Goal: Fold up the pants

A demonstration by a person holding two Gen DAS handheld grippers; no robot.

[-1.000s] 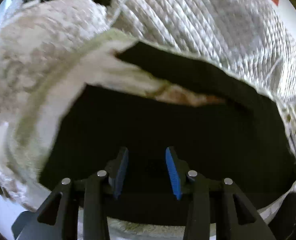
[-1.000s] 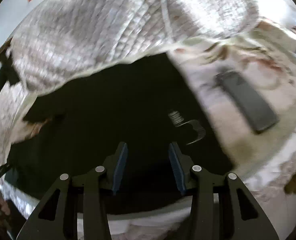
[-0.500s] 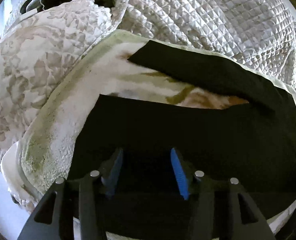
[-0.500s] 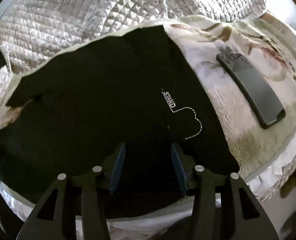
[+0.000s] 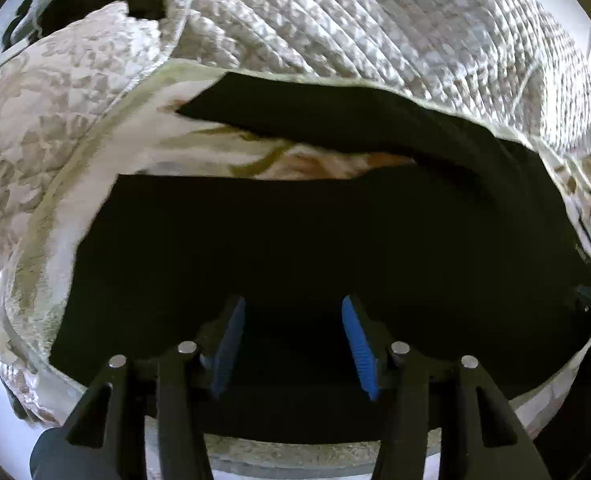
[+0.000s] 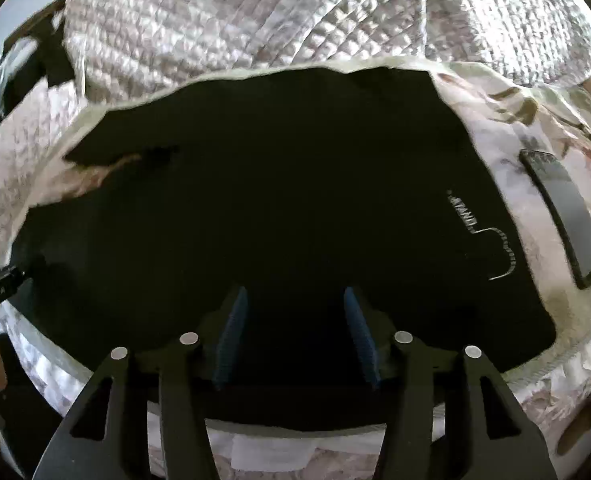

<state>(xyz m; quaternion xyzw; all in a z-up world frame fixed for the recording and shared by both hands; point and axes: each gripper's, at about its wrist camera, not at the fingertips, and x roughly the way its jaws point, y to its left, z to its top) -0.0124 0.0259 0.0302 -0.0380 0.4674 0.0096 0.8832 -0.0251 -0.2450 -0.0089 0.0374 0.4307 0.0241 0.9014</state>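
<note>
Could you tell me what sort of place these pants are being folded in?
Most likely a bedroom: the black pants lie spread on a bed with a floral blanket, a quilted white comforter bunched behind, and a phone lying alongside.

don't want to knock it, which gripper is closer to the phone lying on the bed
Right. The phone lies on the blanket just off the pants' edge, to the right of the right gripper. The left gripper is over the leg end, where the phone isn't visible.
</note>
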